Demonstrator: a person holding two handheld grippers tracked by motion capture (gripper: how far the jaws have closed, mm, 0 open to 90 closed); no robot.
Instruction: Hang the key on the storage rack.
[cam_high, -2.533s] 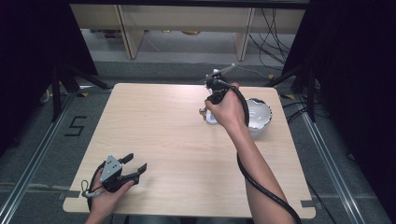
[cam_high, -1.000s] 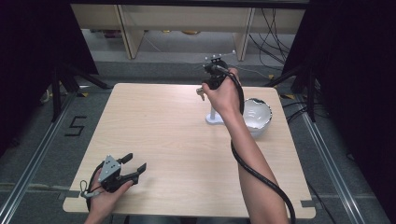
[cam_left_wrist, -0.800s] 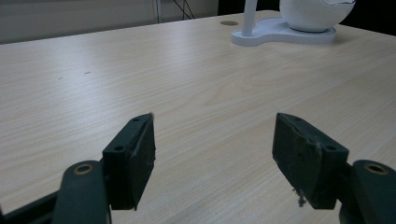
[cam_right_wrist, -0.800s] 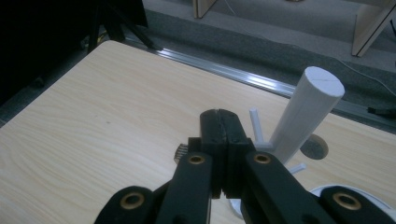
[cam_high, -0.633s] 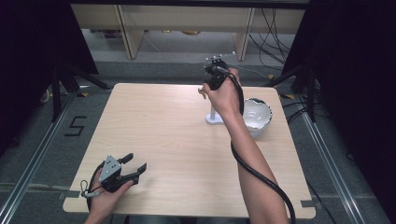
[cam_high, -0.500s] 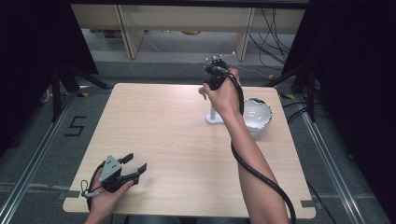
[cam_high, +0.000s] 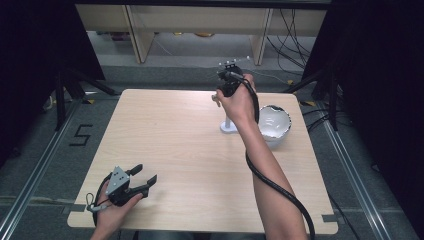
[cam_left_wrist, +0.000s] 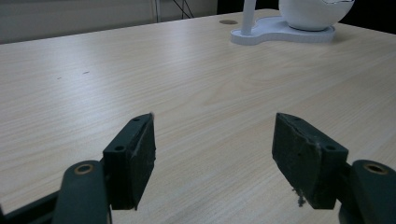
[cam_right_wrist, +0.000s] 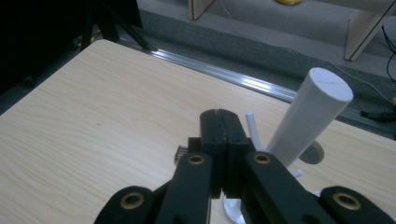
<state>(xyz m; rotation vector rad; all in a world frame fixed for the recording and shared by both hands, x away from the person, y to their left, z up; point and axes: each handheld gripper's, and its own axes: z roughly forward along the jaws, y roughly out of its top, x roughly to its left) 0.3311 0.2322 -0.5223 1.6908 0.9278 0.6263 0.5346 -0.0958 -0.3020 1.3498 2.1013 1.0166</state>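
Observation:
My right gripper (cam_high: 218, 96) is raised over the far right part of the wooden table (cam_high: 175, 140), above a white stand (cam_high: 229, 128) with an upright post (cam_right_wrist: 310, 119). Its jaws are pressed together (cam_right_wrist: 219, 115), right beside the post's top. A small pale thing (cam_high: 215, 101) shows at its tips in the high view; I cannot tell what it is or whether it is gripped. A white bowl (cam_high: 274, 125) sits next to the post on the same stand base (cam_left_wrist: 275, 32). My left gripper (cam_high: 146, 173) rests near the table's front left corner, jaws wide apart (cam_left_wrist: 215, 149) with nothing between them.
A thin white rod (cam_right_wrist: 252, 128) stands beside the post. A round hole (cam_left_wrist: 228, 22) lies in the tabletop near the stand. Beyond the far edge are a metal rail (cam_right_wrist: 243, 79), shelf legs and cables. Dark curtains flank the table.
My right gripper has risen from low beside the stand to above the post, which now shows below the hand. Over the last second it has barely shifted. My left gripper has kept still.

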